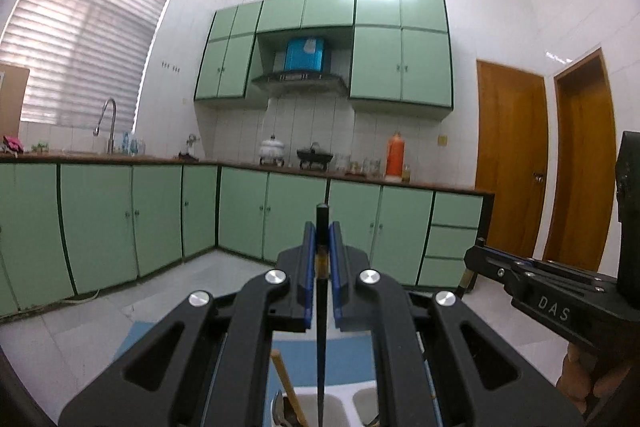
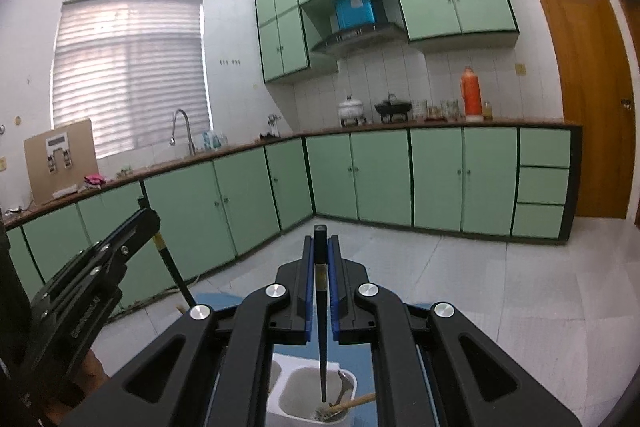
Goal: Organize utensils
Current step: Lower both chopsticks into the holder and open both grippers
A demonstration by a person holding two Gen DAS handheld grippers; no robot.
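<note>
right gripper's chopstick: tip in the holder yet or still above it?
Cannot tell for sure. The black chopstick hangs upright, clamped in the right gripper, tip over the white holder compartment's opening; depth below the rim isn't readable.

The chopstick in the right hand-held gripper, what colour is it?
Black; the chopstick shows best in the right wrist view, held by the right hand-held gripper.
</note>
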